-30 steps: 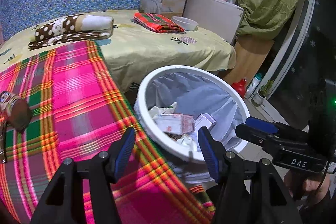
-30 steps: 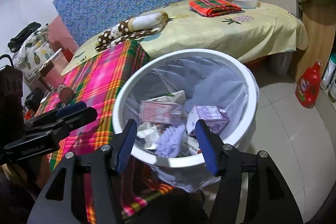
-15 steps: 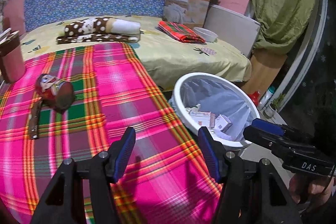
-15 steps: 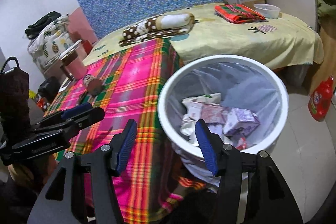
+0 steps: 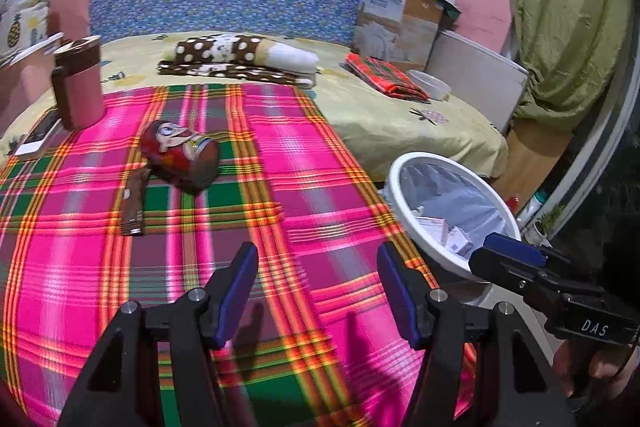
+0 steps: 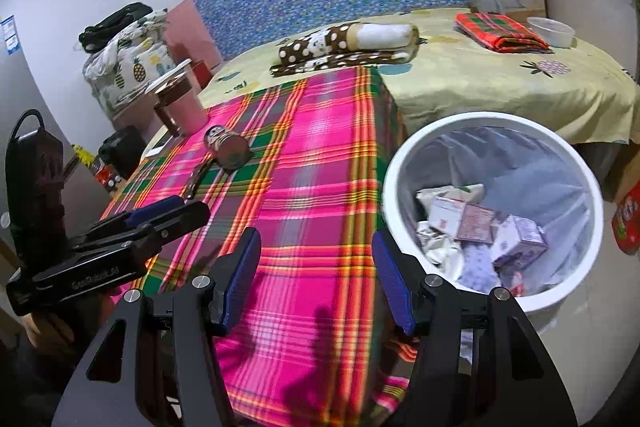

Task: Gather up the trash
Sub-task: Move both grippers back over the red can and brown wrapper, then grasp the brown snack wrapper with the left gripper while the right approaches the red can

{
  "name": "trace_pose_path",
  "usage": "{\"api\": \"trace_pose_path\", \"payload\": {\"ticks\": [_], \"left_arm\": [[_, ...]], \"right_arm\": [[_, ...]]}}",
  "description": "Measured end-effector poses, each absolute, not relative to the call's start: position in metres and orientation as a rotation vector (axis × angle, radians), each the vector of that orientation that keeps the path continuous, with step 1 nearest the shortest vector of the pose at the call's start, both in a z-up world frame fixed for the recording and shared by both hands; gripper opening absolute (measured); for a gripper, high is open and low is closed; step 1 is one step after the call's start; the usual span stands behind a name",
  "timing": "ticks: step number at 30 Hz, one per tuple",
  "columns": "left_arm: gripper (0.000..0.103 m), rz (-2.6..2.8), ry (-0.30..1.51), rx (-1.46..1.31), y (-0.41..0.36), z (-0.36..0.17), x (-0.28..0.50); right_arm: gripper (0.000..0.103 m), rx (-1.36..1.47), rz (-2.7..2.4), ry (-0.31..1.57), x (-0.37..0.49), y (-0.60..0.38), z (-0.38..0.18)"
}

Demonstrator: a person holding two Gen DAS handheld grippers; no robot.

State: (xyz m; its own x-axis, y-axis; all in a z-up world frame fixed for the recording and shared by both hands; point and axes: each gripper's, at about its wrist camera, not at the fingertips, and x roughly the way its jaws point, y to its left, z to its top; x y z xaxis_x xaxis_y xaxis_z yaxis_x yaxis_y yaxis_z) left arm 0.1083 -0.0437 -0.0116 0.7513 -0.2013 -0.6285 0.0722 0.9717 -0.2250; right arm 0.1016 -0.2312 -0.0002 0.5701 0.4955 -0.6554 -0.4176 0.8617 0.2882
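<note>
Both claws released, nothing between the pads: left claw and right claw hang over the pink-and-green plaid worktop. Remaining trash looks like the red printed tin can lying on its side mid-cloth, with a flat brown wrapper strip touching its near end. Round white bin with a clear liner sits just off the worktop's right edge, already holding cartons and crumpled paper. My read: left claw is nearer the can. Approach across the can's body, not along its axis, or it rolls. Wrapper is flat, so pinch an edge. Pink lidded mug probably isn't trash.
</note>
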Motion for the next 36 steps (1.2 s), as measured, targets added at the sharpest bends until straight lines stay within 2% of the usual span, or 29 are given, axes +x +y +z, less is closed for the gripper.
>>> {"api": "trace_pose_path", "payload": {"ticks": [25, 36], "left_arm": [[0.064, 0.051, 0.697, -0.228, 0.025, -0.020, 0.103], [0.064, 0.109, 0.718, -0.278, 0.067, -0.029, 0.126]], "right_arm": [[0.059, -0.003, 0.700, 0.830, 0.114, -0.162, 0.000], [0.059, -0.047, 0.722, 0.823, 0.139, -0.136, 0.004]]}}
